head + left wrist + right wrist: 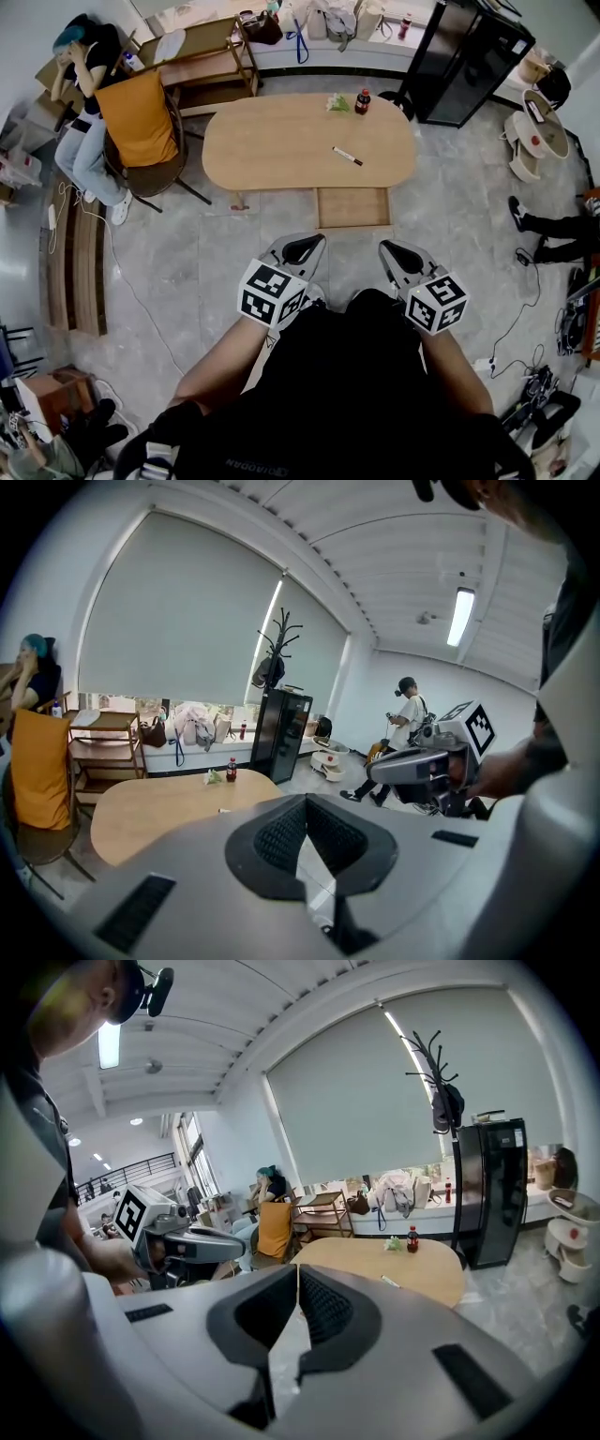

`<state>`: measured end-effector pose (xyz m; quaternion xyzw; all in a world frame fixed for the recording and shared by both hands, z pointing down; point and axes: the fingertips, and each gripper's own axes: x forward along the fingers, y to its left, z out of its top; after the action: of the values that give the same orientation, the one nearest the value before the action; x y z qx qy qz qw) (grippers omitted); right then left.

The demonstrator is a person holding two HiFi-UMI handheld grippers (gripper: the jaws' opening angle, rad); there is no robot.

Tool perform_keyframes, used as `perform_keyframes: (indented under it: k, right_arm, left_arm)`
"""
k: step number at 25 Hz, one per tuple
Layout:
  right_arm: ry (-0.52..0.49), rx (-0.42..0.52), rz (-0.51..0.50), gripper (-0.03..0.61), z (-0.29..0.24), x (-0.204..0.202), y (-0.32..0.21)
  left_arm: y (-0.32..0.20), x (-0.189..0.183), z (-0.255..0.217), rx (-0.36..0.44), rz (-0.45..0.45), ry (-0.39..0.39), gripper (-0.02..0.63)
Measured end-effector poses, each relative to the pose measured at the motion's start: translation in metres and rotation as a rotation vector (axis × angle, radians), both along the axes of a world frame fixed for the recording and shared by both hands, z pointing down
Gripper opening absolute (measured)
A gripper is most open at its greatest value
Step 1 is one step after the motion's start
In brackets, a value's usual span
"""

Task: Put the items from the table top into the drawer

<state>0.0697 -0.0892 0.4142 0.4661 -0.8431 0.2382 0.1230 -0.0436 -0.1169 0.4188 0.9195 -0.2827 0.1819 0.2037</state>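
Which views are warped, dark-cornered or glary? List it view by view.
Head view: evenly lit and sharp, but the room bows round the table. Left gripper view: strong fisheye, black corners, ceiling lamp blown out. Right gripper view: same fisheye and black corners, glare from its ceiling lamp.

A grey marbled tile floor (187,272) spreads under an oval light-wood worktop (281,150). Beyond it, a low white ledge (309,58) runs below a broad window covered by a pale grey roller blind (178,621). A tall black cabinet (469,61) stands at the ledge's right end, with a black branching coat stand (278,653) just beside it. Left of the worktop are a wooden open-shelved trolley (211,66) and a chair draped in orange cloth (139,117). The white side wall (375,686) meets a ribbed white ceiling (375,536), where a long tube lamp (461,616) glows.
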Motion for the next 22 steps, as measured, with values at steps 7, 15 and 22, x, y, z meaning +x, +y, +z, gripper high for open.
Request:
perform_keyframes:
  k: [7,15,22]
  right_arm:
    - [0.019,-0.035,-0.012,0.005,0.025,0.003,-0.047]
    - [0.023,-0.065,-0.053,0.005,0.053,0.021,-0.125]
    - [0.193,-0.143,-0.154,0.005,0.137,0.052,-0.220]
  left_arm:
    - [-0.028,-0.010,0.028,-0.053,-0.040,-0.025,0.002]
    - [-0.087,-0.010,0.042,-0.081,-0.106,-0.068,0.002]
    - [-0.173,0.018,0.080,-0.114,-0.120,-0.134,0.002]
